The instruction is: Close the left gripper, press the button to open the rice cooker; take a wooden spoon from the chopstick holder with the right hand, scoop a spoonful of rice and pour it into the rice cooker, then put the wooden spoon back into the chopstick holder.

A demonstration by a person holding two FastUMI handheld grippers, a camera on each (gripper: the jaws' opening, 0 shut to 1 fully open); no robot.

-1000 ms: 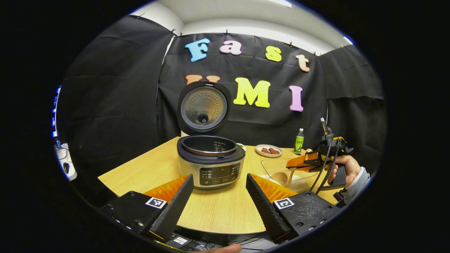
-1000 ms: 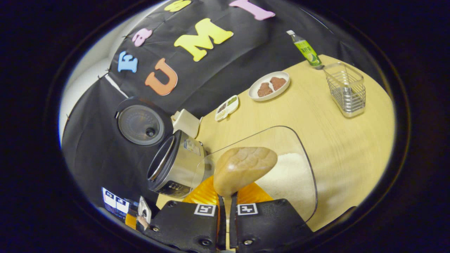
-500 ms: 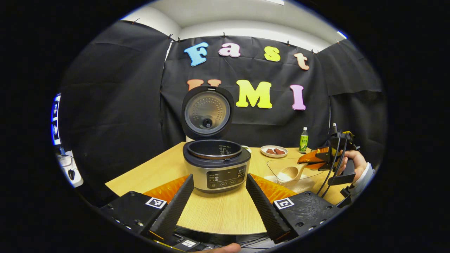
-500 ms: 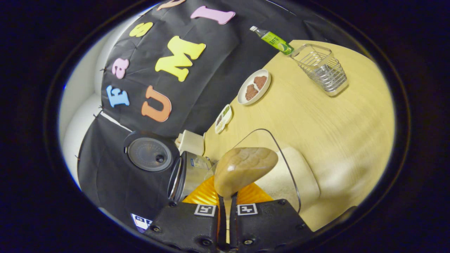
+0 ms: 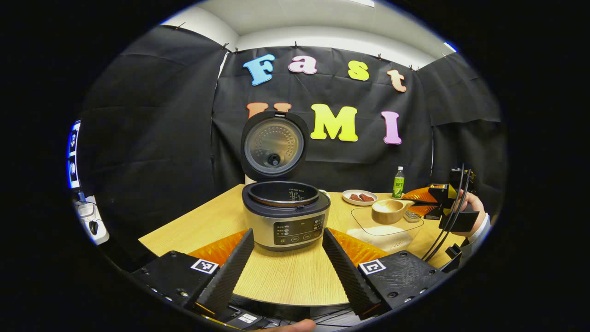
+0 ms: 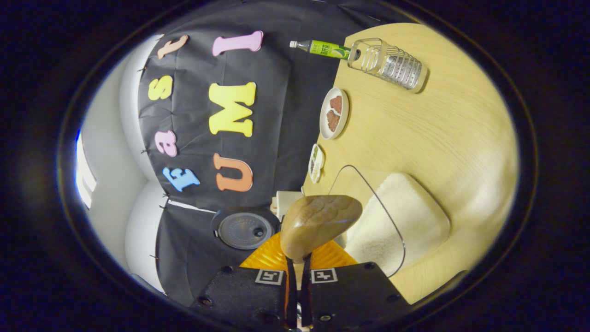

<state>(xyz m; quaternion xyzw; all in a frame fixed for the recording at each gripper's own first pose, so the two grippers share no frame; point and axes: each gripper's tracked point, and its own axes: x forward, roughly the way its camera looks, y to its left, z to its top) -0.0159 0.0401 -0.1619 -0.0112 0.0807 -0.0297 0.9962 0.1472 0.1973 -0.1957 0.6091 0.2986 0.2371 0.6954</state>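
Gripping the wooden spoon (image 6: 320,220) handle, right tool (image 6: 297,272) clamped, bowl just beyond fingertips, left tool (image 5: 288,258) apart.

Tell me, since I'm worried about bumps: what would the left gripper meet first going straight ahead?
Probably the rice cooker: it stands dead ahead between the open left gripper fingers, lid up. Depth is hard to judge.
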